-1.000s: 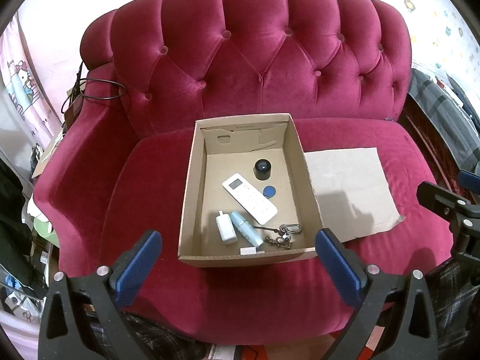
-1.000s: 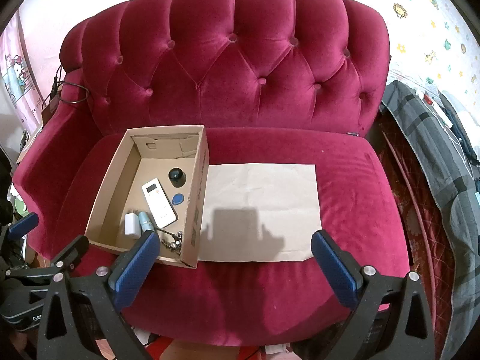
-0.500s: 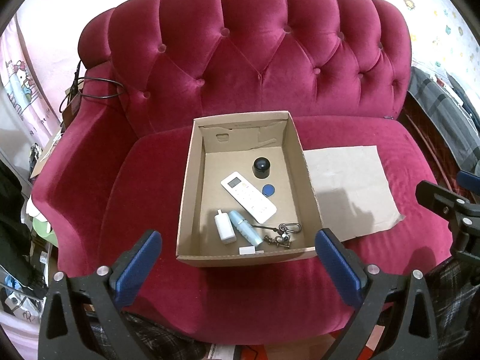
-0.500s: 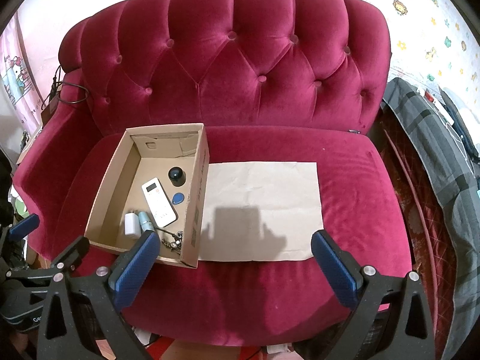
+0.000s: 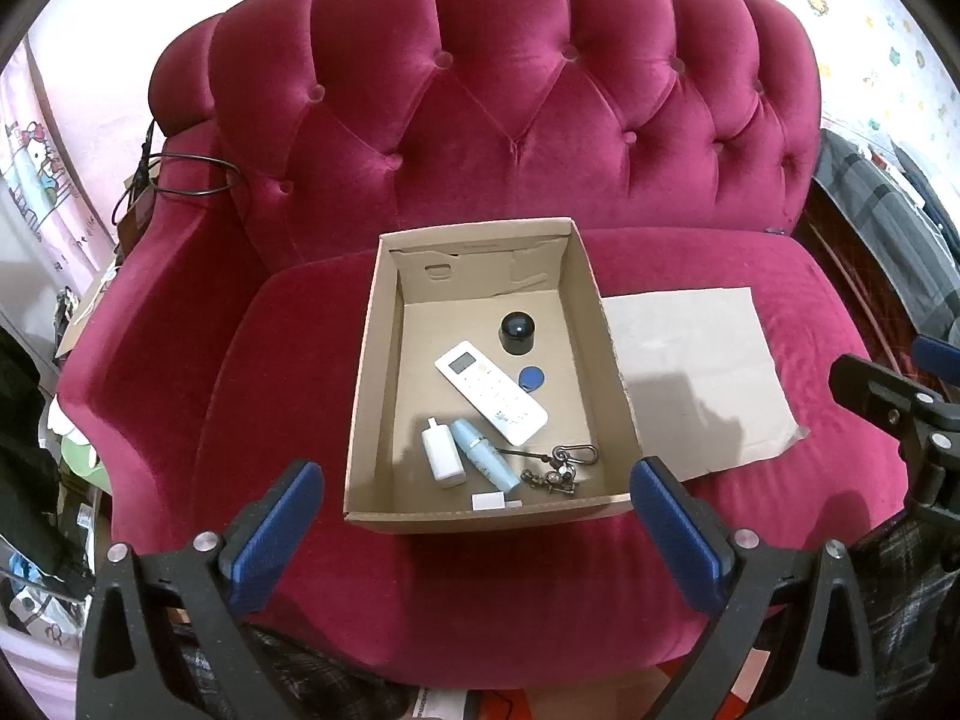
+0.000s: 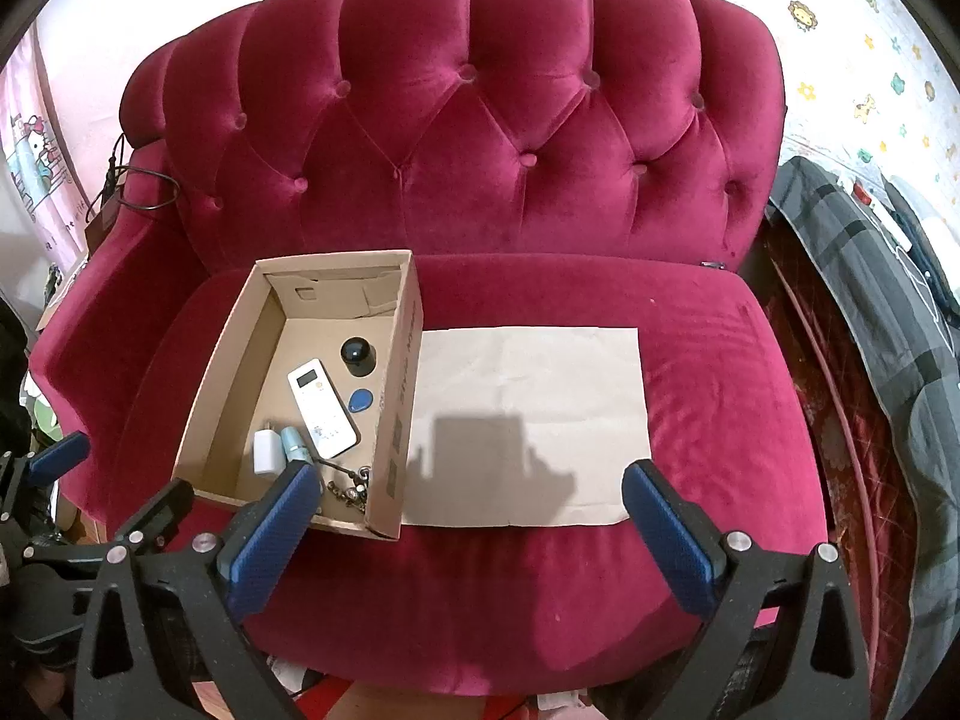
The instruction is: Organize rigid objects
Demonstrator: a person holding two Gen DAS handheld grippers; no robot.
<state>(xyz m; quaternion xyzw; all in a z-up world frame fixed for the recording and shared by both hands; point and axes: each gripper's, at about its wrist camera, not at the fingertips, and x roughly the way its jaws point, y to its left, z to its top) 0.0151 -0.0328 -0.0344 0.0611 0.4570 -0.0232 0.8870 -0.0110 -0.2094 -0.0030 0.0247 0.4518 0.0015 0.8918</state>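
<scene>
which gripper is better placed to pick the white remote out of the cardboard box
Left. The left gripper faces the open cardboard box squarely, white remote control centred ahead. The right gripper faces the flat cardboard sheet.

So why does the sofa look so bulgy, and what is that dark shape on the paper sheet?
Left wrist view: the fisheye lens bows the sofa and blackens the corners; the cardboard box stays sharp. Right wrist view: same bulge, and the dark shape on the paper sheet is a hard-edged shadow, probably of the rig, so the light likely comes from behind. Both open claws, left claw and right claw, look oversized near the lens.
</scene>
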